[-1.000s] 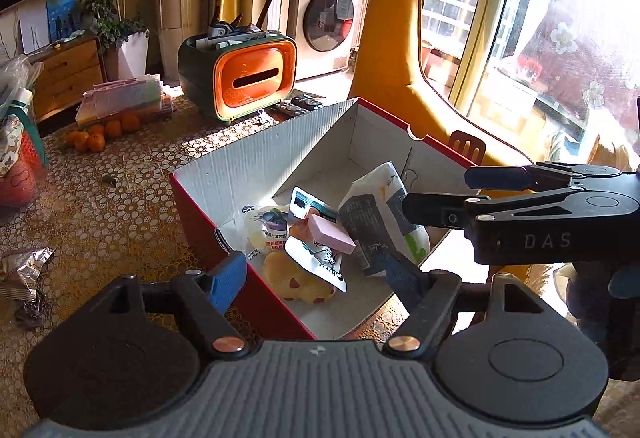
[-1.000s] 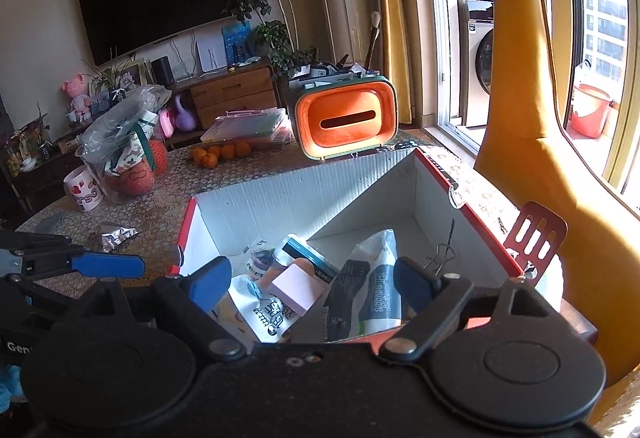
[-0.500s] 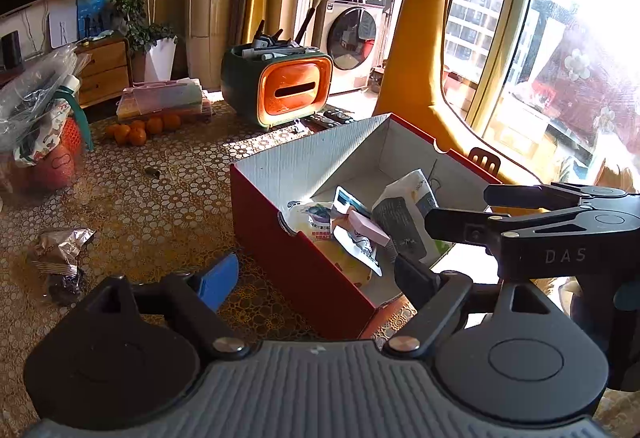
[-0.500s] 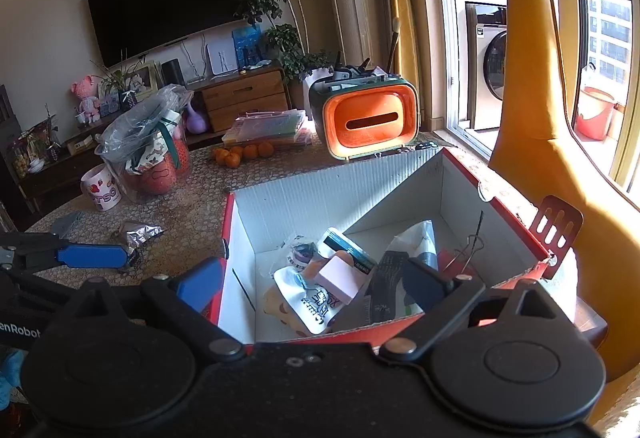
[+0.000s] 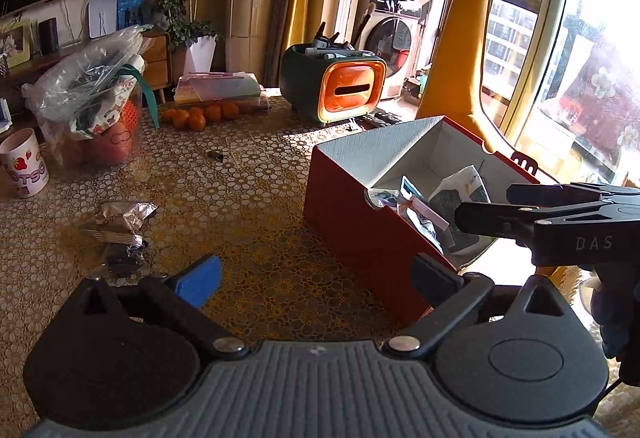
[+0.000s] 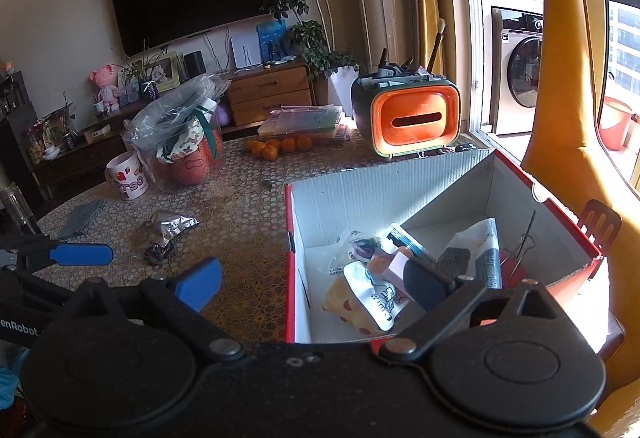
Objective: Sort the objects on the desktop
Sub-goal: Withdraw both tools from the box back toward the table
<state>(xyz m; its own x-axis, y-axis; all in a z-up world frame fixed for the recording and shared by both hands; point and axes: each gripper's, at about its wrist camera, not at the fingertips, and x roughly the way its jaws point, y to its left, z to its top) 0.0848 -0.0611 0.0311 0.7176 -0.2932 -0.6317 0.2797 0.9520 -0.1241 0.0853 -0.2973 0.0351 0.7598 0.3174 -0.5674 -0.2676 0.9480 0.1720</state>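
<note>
Both grippers have drawn back from the red box; left gripper and right gripper gape wide, empty; foil wrapper has come into view.

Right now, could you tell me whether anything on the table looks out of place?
Yes: a crumpled silver wrapper lies loose on the tablecloth, left of the red box that holds the sorted items.
</note>
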